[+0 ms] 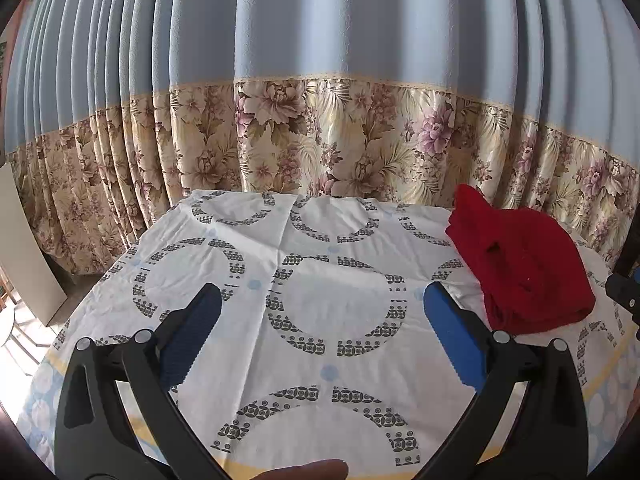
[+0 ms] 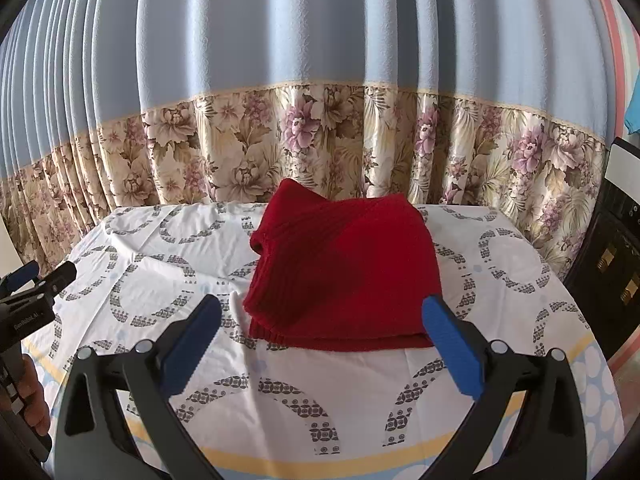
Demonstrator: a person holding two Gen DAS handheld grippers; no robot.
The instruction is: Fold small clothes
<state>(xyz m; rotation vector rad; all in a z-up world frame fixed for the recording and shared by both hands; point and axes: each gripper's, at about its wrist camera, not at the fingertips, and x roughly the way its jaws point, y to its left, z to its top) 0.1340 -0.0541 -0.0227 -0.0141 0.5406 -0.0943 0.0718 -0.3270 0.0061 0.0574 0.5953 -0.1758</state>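
A red knitted garment (image 2: 344,264) lies folded into a thick pile on the table's patterned white cloth (image 2: 304,376). In the left wrist view the garment (image 1: 524,268) sits at the far right. My right gripper (image 2: 322,312) is open and empty, its blue fingers (image 2: 452,340) just short of the garment's near edge. My left gripper (image 1: 322,300) is open and empty over bare cloth (image 1: 320,308), left of the garment. The left gripper also shows at the left edge of the right wrist view (image 2: 36,280).
A blue curtain with a floral lower band (image 2: 320,140) hangs right behind the table. A dark cabinet (image 2: 616,264) stands at the right. A white board (image 1: 24,248) leans at the left, beyond the table's edge.
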